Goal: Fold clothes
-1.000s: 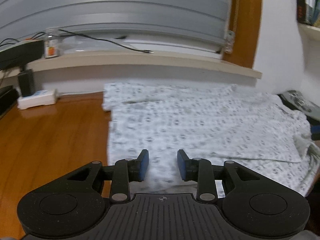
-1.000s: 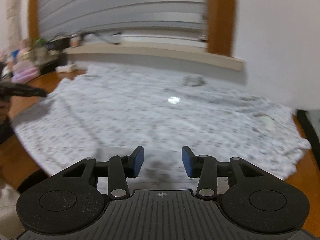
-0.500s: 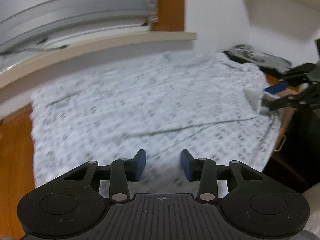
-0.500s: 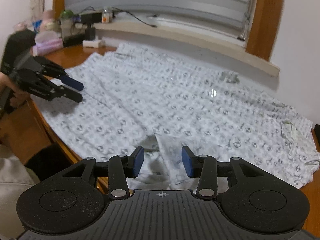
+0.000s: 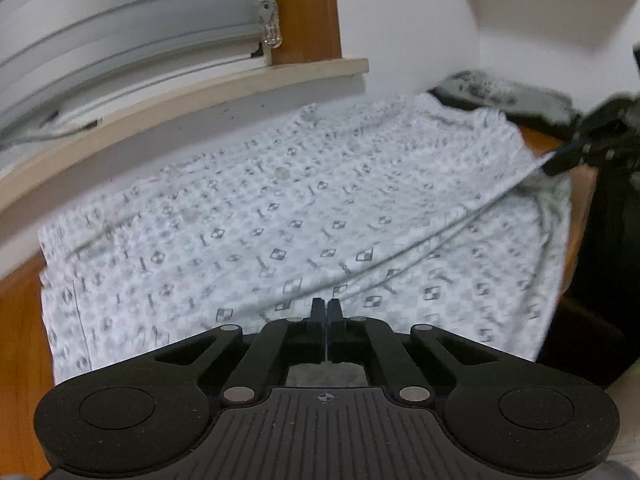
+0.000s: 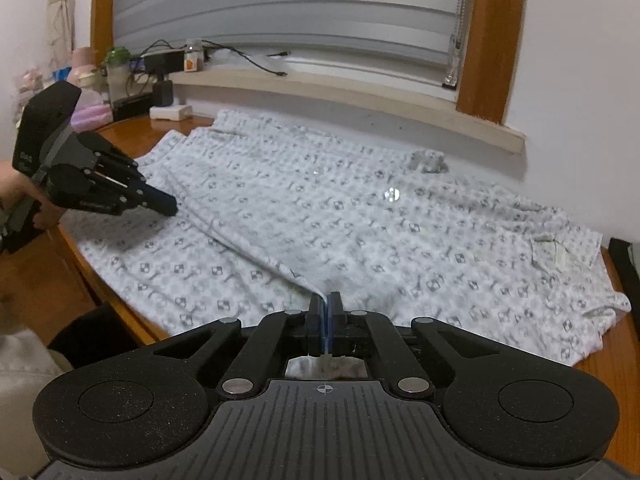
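Note:
A white shirt [image 5: 280, 208] with a grey check print lies spread over the wooden table [image 6: 124, 136]. In the left wrist view my left gripper [image 5: 326, 305] has its jaws closing tight, and its pads pinch the fabric at a raised fold. The right wrist view shows that shirt [image 6: 380, 224] with a taut ridge running between both grippers. My right gripper [image 6: 325, 300] is closing too, pads pressed on the near end of the ridge. The left gripper [image 6: 170, 205] grips the far end, and the right gripper [image 5: 556, 166] shows at the shirt's right edge.
A window sill [image 6: 320, 92] with a blind runs along the far side. A power strip [image 6: 172, 112], cables and small items crowd the table's left back corner. A dark flat object [image 5: 500, 90] lies beyond the shirt. A person's hand [image 6: 16, 188] holds the left gripper.
Both grippers went from open to shut on the shirt. The left gripper swung right along the near edge and rolled. A fold ridge now stretches between the two.

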{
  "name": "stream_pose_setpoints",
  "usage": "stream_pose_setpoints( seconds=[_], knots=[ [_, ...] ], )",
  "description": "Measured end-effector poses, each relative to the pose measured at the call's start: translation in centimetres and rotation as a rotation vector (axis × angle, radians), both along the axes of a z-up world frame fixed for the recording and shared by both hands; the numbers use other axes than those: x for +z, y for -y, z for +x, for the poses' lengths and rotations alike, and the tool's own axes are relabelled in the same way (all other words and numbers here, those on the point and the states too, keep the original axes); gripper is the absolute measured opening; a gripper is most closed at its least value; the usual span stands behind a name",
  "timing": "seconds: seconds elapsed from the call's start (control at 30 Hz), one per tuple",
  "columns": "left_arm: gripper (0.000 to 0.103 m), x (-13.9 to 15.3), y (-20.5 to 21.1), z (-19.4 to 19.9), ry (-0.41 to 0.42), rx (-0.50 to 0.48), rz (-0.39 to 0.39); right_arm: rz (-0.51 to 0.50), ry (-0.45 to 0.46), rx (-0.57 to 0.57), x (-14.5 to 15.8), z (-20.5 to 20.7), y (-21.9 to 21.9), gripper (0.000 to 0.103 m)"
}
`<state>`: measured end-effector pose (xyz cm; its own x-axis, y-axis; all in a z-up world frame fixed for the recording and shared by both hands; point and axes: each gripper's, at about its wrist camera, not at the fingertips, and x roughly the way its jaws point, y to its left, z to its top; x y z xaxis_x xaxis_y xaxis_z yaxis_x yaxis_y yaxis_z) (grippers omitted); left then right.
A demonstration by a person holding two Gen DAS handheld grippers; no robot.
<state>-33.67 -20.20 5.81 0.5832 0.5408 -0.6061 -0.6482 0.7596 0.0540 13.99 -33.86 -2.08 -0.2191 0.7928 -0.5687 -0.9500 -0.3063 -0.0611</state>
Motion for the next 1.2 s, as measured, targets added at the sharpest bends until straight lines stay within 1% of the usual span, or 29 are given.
stream_pose_setpoints(
  seconds=[0.07, 0.2, 0.27, 0.3, 0.37, 0.4, 0.43, 0.47, 0.5, 0.53, 0.57, 0.6, 0.63, 0.7, 0.83, 0.93, 0.97, 1.03, 1.1, 1.13, 1.17, 1.2],
  knots=[
    [0.001, 0.8, 0.8, -1.2, 0.021, 0.012, 0.008, -0.013, -0.008, 0.019, -0.3, 0.2, 0.4, 0.001],
    [0.0, 2.3, 2.7, -3.5, 0.021, 0.058, 0.055, -0.033, 0.0, 0.048, -0.8, -0.1, 1.6, 0.001],
    [0.0, 2.4, 3.0, -4.4, 0.018, 0.076, 0.052, -0.045, -0.007, 0.046, -1.2, 0.0, 1.9, 0.001],
    [0.003, 2.4, 2.9, -4.7, 0.014, 0.089, 0.048, -0.051, -0.015, 0.039, -1.3, 0.2, 1.9, 0.001],
    [0.011, 2.3, 2.8, -5.4, 0.005, 0.114, 0.039, -0.06, -0.027, 0.03, -1.5, 0.5, 1.9, 0.001],
    [0.018, 2.3, 2.7, -5.8, 0.002, 0.131, 0.036, -0.061, -0.03, 0.029, -1.5, 0.6, 1.9, 0.001],
    [0.026, 2.2, 2.4, -6.2, 0.003, 0.159, 0.039, -0.059, -0.026, 0.031, -1.5, 0.6, 1.9, 0.001],
    [0.036, 2.2, 2.1, -6.6, 0.002, 0.184, 0.041, -0.057, -0.02, 0.032, -1.5, 0.5, 1.9, 0.001],
    [0.043, 2.1, 1.8, -7.0, -0.002, 0.2, 0.047, -0.056, -0.015, 0.034, -1.5, 0.5, 1.9, 0.001],
    [0.061, 2.0, 1.5, -7.3, -0.012, 0.209, 0.053, -0.055, -0.016, 0.035, -1.5, 0.5, 1.9, 0.001],
    [0.07, 1.7, 1.2, -7.5, -0.023, 0.211, 0.053, -0.056, -0.022, 0.034, -1.5, 0.6, 1.8, 0.001],
    [0.072, 1.4, 0.8, -7.7, -0.034, 0.212, 0.05, -0.055, -0.027, 0.029, -1.5, 0.7, 1.7, 0.001],
    [0.072, 1.2, 0.3, -7.9, -0.043, 0.217, 0.039, -0.05, -0.03, 0.02, -1.5, 0.9, 1.6, 0.001],
    [0.072, 1.0, -0.4, -8.5, -0.048, 0.251, 0.046, -0.033, -0.029, 0.005, -1.4, 1.3, 1.5, 0.001],
    [0.072, 1.1, -2.2, -10.2, 0.008, 0.305, 0.011, -0.024, -0.039, -0.012, -1.3, 1.7, 1.1, 0.001],
    [0.072, 0.7, -3.3, -11.1, 0.018, 0.335, -0.026, -0.018, -0.023, -0.011, -1.4, 1.6, 0.9, 0.001],
    [0.07, 0.5, -3.4, -11.3, 0.026, 0.341, -0.032, -0.013, -0.021, -0.011, -1.4, 1.6, 0.9, 0.001],
    [0.063, 0.2, -3.5, -11.7, 0.044, 0.354, -0.045, -0.006, -0.019, -0.013, -1.4, 1.7, 0.9, 0.001],
    [0.051, -0.1, -3.7, -12.1, 0.059, 0.367, -0.055, 0.002, -0.019, -0.019, -1.4, 1.8, 1.0, 0.001],
    [0.037, -0.1, -3.7, -12.2, 0.06, 0.379, -0.046, 0.005, -0.02, -0.022, -1.4, 1.8, 0.9, 0.001],
    [0.033, 0.0, -3.7, -12.4, 0.063, 0.388, -0.037, 0.009, -0.021, -0.026, -1.4, 1.9, 0.8, 0.001],
    [0.025, 0.1, -3.6, -12.5, 0.07, 0.387, -0.027, 0.013, -0.022, -0.031, -1.4, 2.0, 0.8, 0.001]
  ],
)
